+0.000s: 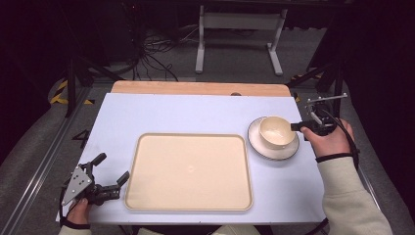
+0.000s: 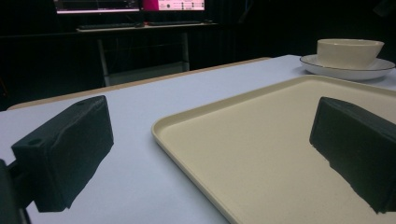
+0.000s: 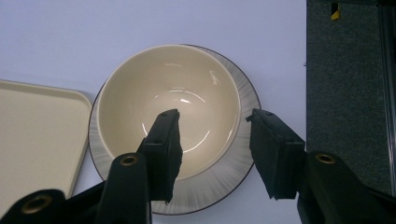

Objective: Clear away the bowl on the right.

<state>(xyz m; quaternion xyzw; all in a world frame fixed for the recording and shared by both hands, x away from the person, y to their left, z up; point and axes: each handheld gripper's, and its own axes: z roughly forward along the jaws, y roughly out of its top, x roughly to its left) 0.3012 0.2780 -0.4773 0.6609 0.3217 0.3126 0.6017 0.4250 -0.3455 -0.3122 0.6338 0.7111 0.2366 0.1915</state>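
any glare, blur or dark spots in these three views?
High view: table evenly lit, surroundings nearly black, slightly soft. Left gripper view: dim; near jaws soft-edged, tray and bowl legible. Right gripper view: bright curved glare streaks inside the bowl; right gripper jaws dark with little detail, plate rim sharp.

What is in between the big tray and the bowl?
Just the rim of the plate under the bowl, then a bare strip of table beside the tray, seen in the high view.
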